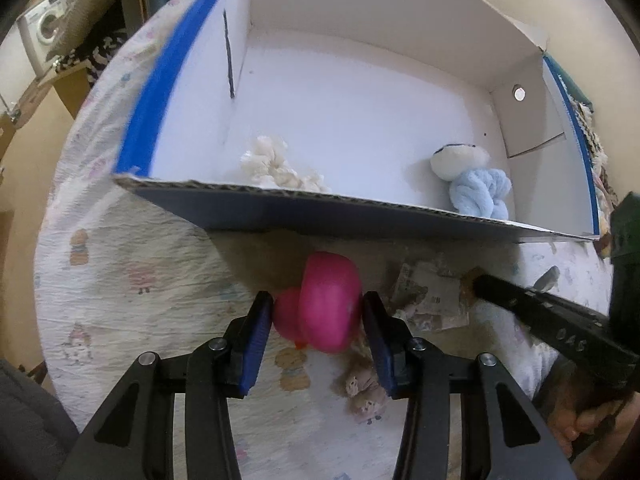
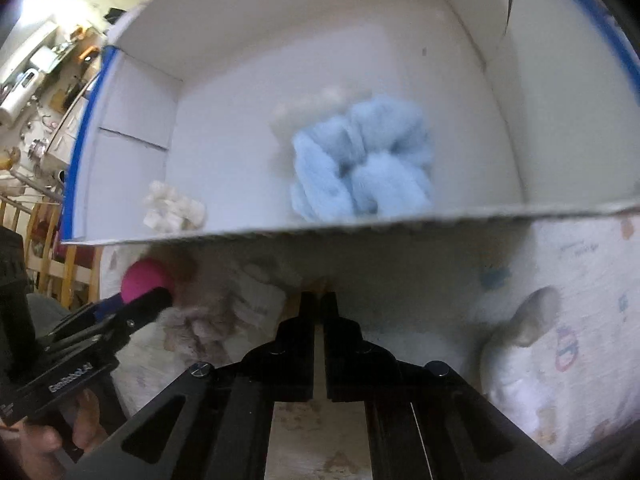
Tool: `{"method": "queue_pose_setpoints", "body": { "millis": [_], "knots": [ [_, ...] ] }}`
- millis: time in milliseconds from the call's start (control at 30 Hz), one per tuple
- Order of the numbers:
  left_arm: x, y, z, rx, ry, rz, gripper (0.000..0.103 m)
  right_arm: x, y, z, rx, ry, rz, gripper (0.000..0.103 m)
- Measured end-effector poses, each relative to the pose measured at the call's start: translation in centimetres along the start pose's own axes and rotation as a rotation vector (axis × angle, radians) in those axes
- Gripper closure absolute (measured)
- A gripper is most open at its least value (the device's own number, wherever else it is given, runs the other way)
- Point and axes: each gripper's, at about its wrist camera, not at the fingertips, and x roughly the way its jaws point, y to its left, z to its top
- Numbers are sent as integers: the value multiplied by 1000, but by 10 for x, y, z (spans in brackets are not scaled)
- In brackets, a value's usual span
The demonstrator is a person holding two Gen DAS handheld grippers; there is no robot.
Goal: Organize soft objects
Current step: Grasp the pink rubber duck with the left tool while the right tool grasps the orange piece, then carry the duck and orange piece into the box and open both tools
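My left gripper (image 1: 316, 314) is shut on a pink soft toy (image 1: 326, 306), held just in front of the near wall of a white cardboard box (image 1: 360, 204) with blue edges. Inside the box lie a cream fluffy piece (image 1: 276, 166) and a light blue and white plush (image 1: 472, 178). My right gripper (image 2: 318, 300) is shut, with a thin tan bit at its tips, close to the box's near wall (image 2: 360, 226). In the right wrist view the blue plush (image 2: 362, 168), the cream piece (image 2: 174, 208) and the pink toy (image 2: 146, 278) also show.
The box stands on a round table with a pale printed cloth (image 1: 120, 280). A beige crumpled soft piece (image 1: 362, 390) and a printed paper scrap (image 1: 430, 298) lie on the cloth near my grippers. A white cloth bump (image 2: 524, 332) sits at the right.
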Motion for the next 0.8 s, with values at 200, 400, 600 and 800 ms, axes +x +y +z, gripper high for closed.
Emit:
{"method": "queue_pose_setpoints", "body": {
  "millis": [200,400,600,800],
  "knots": [
    [-26,11,-2,18,-63,53,61,-25,0,-4,7,-79,13,98],
    [-51,20,-7,-6,-119,55,61,-42,17,-6,-75,-156,-12,98],
    [-86,30,-14,-46,-175,25,61,-82,15,-14,-89,-212,57,98],
    [-115,22,-16,10,-248,102,61,-112,22,-20,-127,-262,84,98]
  ]
}}
